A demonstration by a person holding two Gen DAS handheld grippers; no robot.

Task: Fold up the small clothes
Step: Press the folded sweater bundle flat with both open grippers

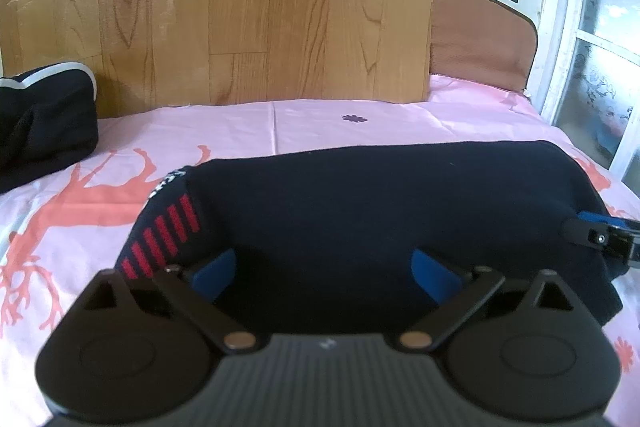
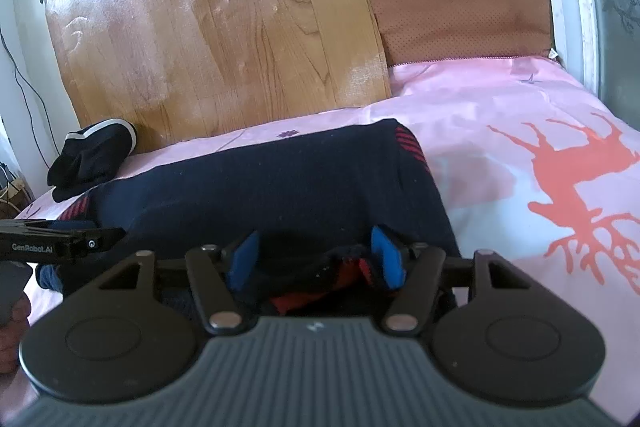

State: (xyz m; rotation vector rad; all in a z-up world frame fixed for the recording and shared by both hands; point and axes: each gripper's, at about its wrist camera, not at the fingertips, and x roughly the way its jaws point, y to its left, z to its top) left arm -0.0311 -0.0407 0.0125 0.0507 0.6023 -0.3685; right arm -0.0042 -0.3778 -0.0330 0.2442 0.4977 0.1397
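navy sock (image 1: 380,211) laid flat across the middle of both frames, on the pink bedsheet (image 1: 312,123), red-striped band at its left end in the left wrist view. looks doubled over already, so probably one fold done. soft knit, light, limp; likely to sag and slide out of a shallow pinch, so best taken at a thick folded edge or the ribbed cuff, both layers together, not by the thin middle. nothing fragile.

left gripper (image 1: 324,273) spread wide, blue pads well apart over the near edge of the sock, pressing on nothing. right gripper (image 2: 316,259) about half spread, a bunched bit of dark and red fabric lying between the pads; right pad looks to touch it, left pad seems clear, so judged let go rather than clamped. tip of the right gripper also at the right edge of the left wrist view, just at the sock's end; left gripper's arm at the left edge of the right wrist view.

second dark garment (image 2: 94,155) with a white trim, bundled at the left, well apart from the sock. sheet smooth, slightly shiny, coral antler print, few creases. wood-grain board (image 2: 216,39) leaning behind at upper centre, brown padded headboard (image 2: 456,7) to its right, window frame at far right.
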